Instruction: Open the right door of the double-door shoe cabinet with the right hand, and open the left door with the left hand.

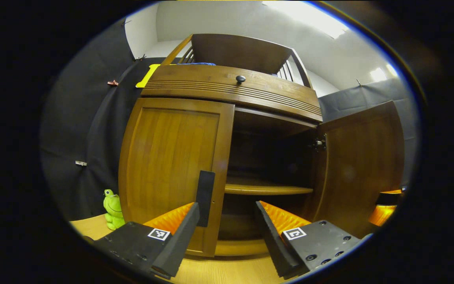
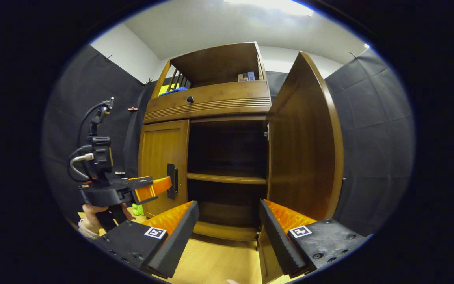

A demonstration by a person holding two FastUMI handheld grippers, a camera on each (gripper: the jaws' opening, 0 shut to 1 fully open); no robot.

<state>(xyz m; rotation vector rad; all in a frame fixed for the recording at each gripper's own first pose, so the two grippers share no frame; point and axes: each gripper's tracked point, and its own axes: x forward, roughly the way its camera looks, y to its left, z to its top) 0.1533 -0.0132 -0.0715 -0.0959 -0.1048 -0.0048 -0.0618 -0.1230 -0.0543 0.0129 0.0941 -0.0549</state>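
2 doors: right door [image 2: 304,146] open, left door [image 1: 172,165] closed

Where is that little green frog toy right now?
In the left gripper view, the frog toy sits on the wooden floor, just left of the closed left door.

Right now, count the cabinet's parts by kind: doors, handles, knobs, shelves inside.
Doors: 2, left door shut, right door open
Handles: 1
Knobs: 1
Shelves: 1
Total: 5
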